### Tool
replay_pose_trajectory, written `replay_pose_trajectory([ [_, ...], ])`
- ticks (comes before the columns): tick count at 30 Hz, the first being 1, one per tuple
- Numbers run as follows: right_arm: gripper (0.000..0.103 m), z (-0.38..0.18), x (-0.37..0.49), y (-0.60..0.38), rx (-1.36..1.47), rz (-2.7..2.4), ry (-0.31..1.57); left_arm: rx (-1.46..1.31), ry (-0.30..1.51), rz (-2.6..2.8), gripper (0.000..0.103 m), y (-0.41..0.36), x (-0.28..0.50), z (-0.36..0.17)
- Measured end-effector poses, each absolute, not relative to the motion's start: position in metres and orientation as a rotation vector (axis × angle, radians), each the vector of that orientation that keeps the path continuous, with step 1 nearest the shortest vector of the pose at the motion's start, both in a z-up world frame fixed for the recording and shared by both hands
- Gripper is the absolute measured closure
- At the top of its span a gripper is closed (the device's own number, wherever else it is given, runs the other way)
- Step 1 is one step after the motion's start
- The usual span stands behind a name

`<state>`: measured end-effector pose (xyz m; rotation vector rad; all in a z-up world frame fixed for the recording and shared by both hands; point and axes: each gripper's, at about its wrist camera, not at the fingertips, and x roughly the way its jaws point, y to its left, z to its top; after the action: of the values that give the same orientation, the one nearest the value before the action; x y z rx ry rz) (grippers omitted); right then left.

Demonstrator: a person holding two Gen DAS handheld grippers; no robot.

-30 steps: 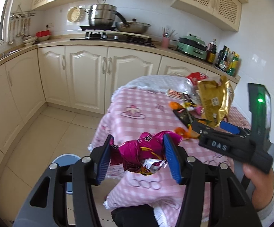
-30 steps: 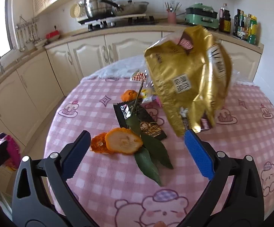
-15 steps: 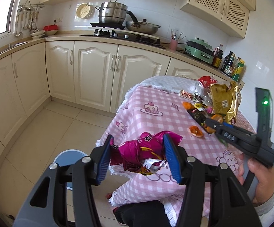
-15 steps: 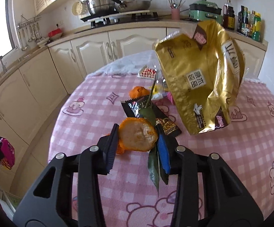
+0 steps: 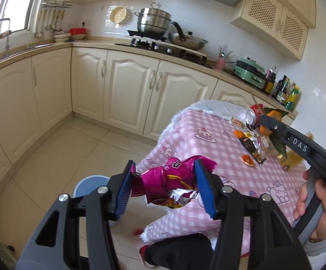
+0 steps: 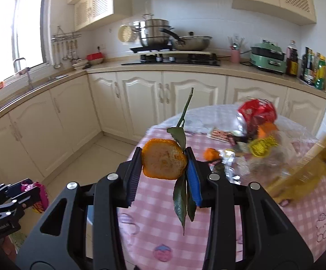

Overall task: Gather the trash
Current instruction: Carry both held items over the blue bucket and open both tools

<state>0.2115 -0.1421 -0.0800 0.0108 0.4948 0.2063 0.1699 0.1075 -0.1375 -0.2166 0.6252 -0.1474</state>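
Note:
My left gripper [image 5: 163,185] is shut on a crumpled magenta snack wrapper [image 5: 174,180], held in the air off the table's left edge, above the floor. My right gripper [image 6: 161,168] is shut on an orange peel [image 6: 163,160] with a leafy stem [image 6: 182,193], lifted above the table. It also shows in the left wrist view [image 5: 270,123], at the right. More trash lies on the pink checked tablecloth [image 6: 219,225]: a gold bag [image 6: 304,175], a red packet [image 6: 257,112], a black wrapper [image 5: 251,148], orange peel pieces [image 5: 247,159] and clear plastic [image 6: 264,157].
A round blue bin [image 5: 90,185] stands on the tiled floor below my left gripper. Cream kitchen cabinets [image 5: 129,90] with a stove, pots and bottles run along the back. The person's leg and red slipper [image 5: 140,240] are by the table edge.
My right gripper closed on the orange peel and lifted it off the table. The gold bag has fallen to the right. My left gripper has swung left toward the floor with the wrapper.

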Motion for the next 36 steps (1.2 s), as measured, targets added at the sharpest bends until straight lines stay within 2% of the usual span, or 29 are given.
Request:
replay_pose_trajectory([
  [12,0.065,-0.073,0.211,-0.052,-0.066,0.419,0.457,-0.273,0.630,-0.062,0.050,0.155,0.172,-0.146],
  [19,0.065,-0.100,0.227,0.005,-0.104,0.534,0.515,-0.284,0.673,-0.009,0.050,0.184,0.183,-0.173],
  [24,0.065,-0.141,0.248,0.036,-0.124,0.577,0.610,-0.323,0.744,0.041,0.050,0.217,0.202,-0.211],
  [36,0.065,-0.297,0.328,0.085,-0.087,0.581,0.972,-0.353,0.986,0.095,0.050,0.261,0.304,-0.329],
])
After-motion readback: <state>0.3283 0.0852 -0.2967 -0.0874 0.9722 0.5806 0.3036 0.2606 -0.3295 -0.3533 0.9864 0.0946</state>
